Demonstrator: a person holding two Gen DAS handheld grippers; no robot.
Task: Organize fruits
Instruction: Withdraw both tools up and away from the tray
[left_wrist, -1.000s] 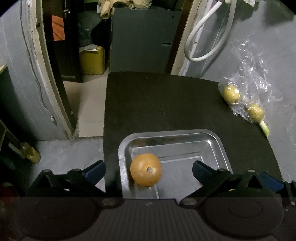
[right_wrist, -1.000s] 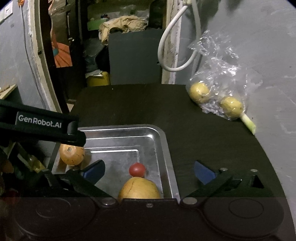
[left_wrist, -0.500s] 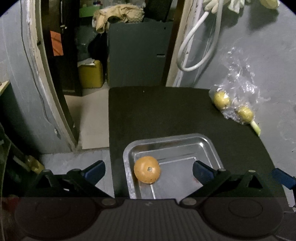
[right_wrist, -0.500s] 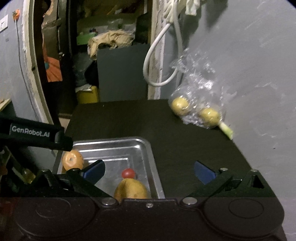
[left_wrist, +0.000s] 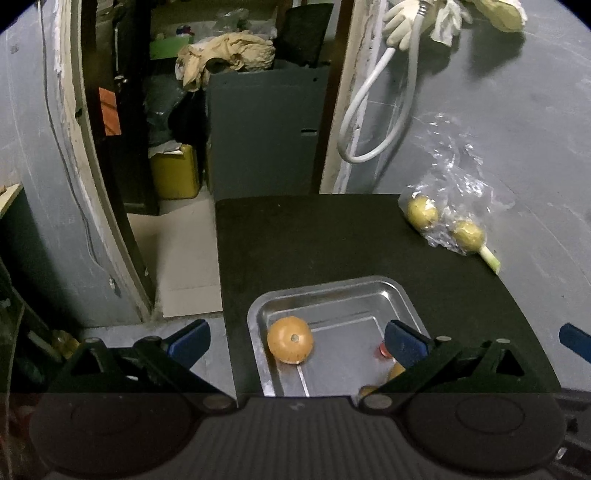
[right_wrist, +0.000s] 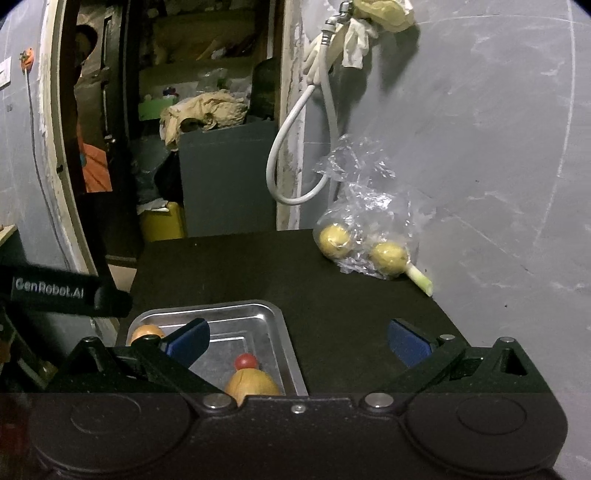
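A metal tray (left_wrist: 402, 291) (right_wrist: 273, 312) lies at the near end of a black table (left_wrist: 314, 236) (right_wrist: 332, 302). In it sit an orange fruit (left_wrist: 290, 339) (right_wrist: 146, 331), a small red fruit (right_wrist: 246, 361) (left_wrist: 383, 350) and a larger orange-yellow fruit (right_wrist: 252, 386). My left gripper (left_wrist: 297, 341) hovers open above the tray, the orange fruit below and between its fingers. My right gripper (right_wrist: 299, 339) is open over the tray's right rim, holding nothing. Two yellow fruits (left_wrist: 422, 213) (right_wrist: 335, 240) lie in a clear plastic bag (left_wrist: 454, 192) (right_wrist: 365, 199) at the far right.
A grey wall (right_wrist: 480, 166) bounds the table on the right, with a white hose (left_wrist: 373, 110) (right_wrist: 291, 155) hanging from it. Left of the table the floor drops away toward a doorway with a yellow canister (left_wrist: 175, 173) and a dark cabinet (left_wrist: 262, 133).
Both grippers have drawn back and up, so the tray and table look smaller and farther. The orange fruit stays in the tray. Both grippers stay open.
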